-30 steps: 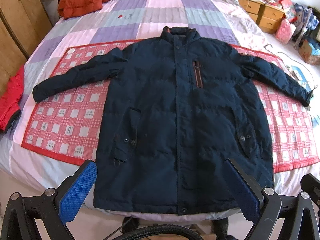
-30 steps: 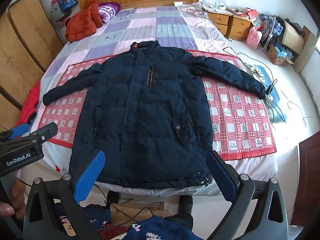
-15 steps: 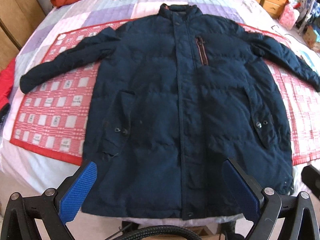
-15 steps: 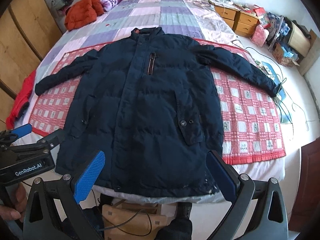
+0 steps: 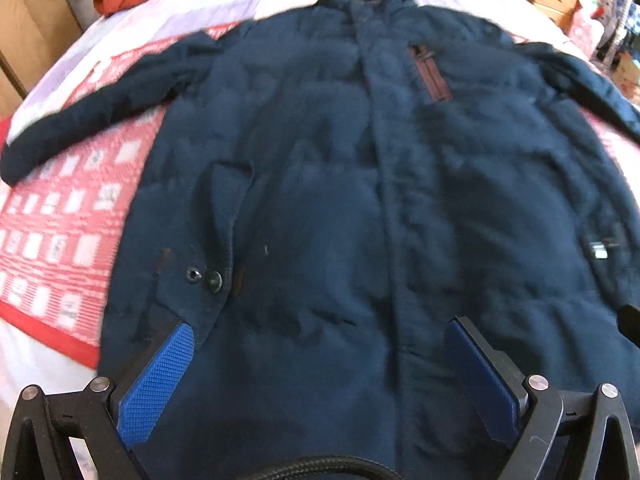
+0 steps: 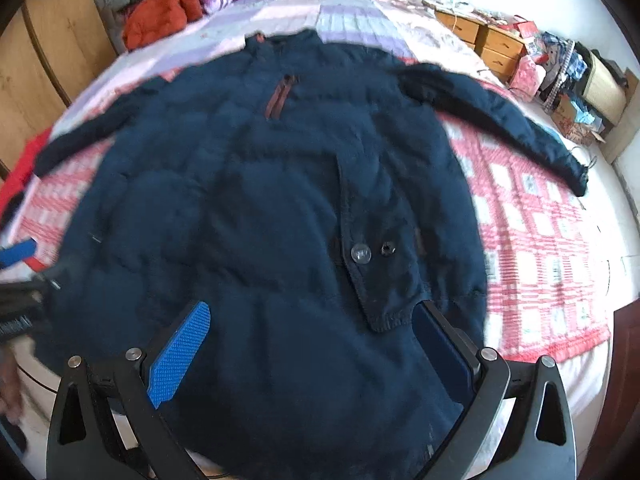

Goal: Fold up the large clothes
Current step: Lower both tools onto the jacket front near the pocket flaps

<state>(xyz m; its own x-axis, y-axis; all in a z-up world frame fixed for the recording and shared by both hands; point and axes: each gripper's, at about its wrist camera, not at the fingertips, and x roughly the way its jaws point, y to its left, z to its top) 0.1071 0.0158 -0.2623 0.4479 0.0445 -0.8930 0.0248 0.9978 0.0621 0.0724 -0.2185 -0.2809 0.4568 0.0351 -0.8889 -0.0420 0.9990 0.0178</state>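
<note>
A large navy padded jacket (image 5: 340,184) lies flat and face up on the bed, sleeves spread out to both sides, collar at the far end. It also fills the right wrist view (image 6: 260,200). My left gripper (image 5: 320,364) is open and empty, close above the jacket's lower left front near the left pocket flap (image 5: 204,276). My right gripper (image 6: 316,344) is open and empty, close above the lower right front by the right pocket flap (image 6: 372,268). The left gripper's body shows at the left edge of the right wrist view (image 6: 20,304).
A red-and-white checked mat (image 6: 536,248) lies under the jacket on a patchwork quilt (image 6: 340,16). An orange-red coat (image 6: 156,20) sits near the headboard. Wooden wardrobes (image 6: 48,52) stand on the left, bedside drawers (image 6: 492,44) and clutter on the right.
Both grippers have moved forward and down toward the jacket's hem, so the jacket now fills each view. Both stay open. The jacket has not moved.
</note>
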